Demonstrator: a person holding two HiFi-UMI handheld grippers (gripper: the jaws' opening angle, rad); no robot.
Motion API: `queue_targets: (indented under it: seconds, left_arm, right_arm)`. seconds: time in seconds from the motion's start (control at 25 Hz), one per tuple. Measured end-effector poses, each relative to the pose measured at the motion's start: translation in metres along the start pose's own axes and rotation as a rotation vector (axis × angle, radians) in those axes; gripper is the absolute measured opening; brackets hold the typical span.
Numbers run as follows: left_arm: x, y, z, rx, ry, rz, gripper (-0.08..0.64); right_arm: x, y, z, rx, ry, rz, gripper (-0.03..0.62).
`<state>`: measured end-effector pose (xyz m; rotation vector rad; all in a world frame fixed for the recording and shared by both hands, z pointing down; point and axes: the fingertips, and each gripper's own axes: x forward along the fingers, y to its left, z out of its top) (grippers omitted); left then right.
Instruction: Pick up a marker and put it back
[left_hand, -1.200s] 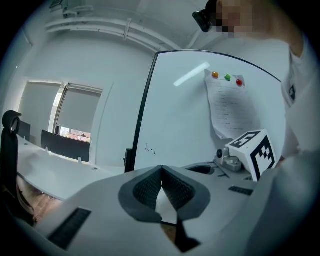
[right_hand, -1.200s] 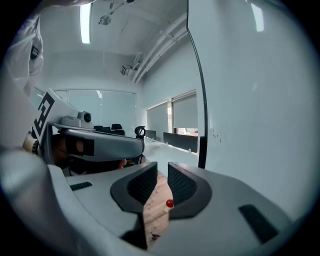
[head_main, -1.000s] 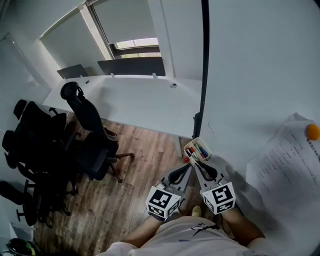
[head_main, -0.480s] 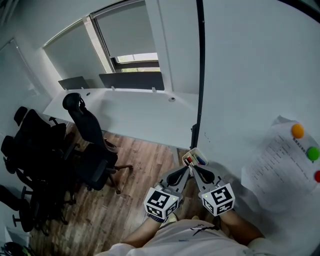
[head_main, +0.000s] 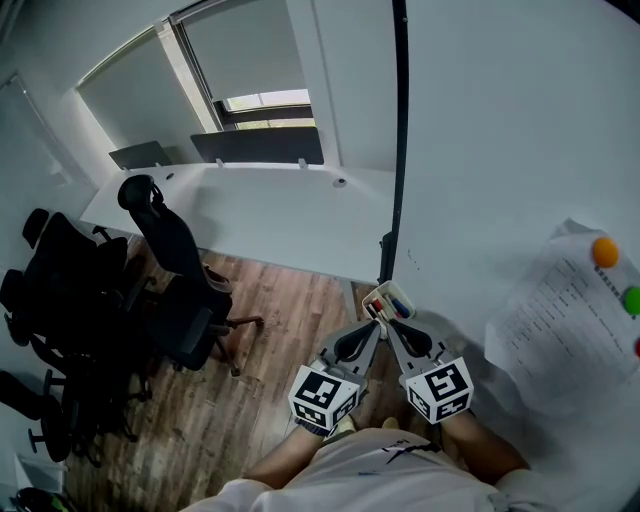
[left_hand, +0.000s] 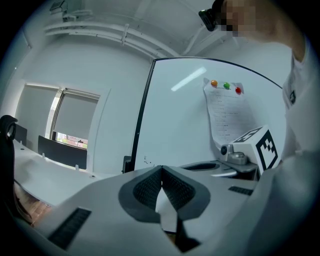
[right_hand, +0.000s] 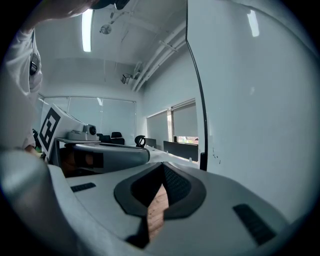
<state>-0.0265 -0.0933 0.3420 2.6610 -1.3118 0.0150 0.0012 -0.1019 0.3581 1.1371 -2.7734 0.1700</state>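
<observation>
A small white marker holder (head_main: 401, 294) hangs on the whiteboard (head_main: 500, 150), with red, blue and black markers (head_main: 383, 305) standing in it. Both grippers point up at it from just below, side by side. My left gripper (head_main: 374, 323) is shut and holds nothing; in the left gripper view its pads (left_hand: 150, 187) meet at the tip. My right gripper (head_main: 386, 323) is also shut and holds nothing, its pads (right_hand: 175, 185) closed together in the right gripper view. No marker shows in either gripper view.
A printed sheet (head_main: 570, 320) is pinned to the board by an orange magnet (head_main: 604, 250) and a green magnet (head_main: 632, 298). A long white desk (head_main: 270, 215) and black office chairs (head_main: 170, 260) stand to the left on a wood floor (head_main: 260, 380).
The head view has shifted a little. Both grippers have stayed close together just under the marker holder, their tips a touch nearer to it.
</observation>
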Motion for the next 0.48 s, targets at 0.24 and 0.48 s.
queue_targets:
  seconds: [0.24,0.48]
  left_arm:
    - [-0.0009,0.0015,-0.0021,-0.006,0.0,0.004,0.011]
    - [-0.0002,0.0004,-0.0035,-0.008,-0.001,0.0,0.011]
  right_arm:
    - [-0.0005,-0.0027,-0.0013,-0.004,0.0,-0.012,0.014]
    - [-0.0005,-0.003,-0.0028,-0.009,0.001,-0.015,0.014]
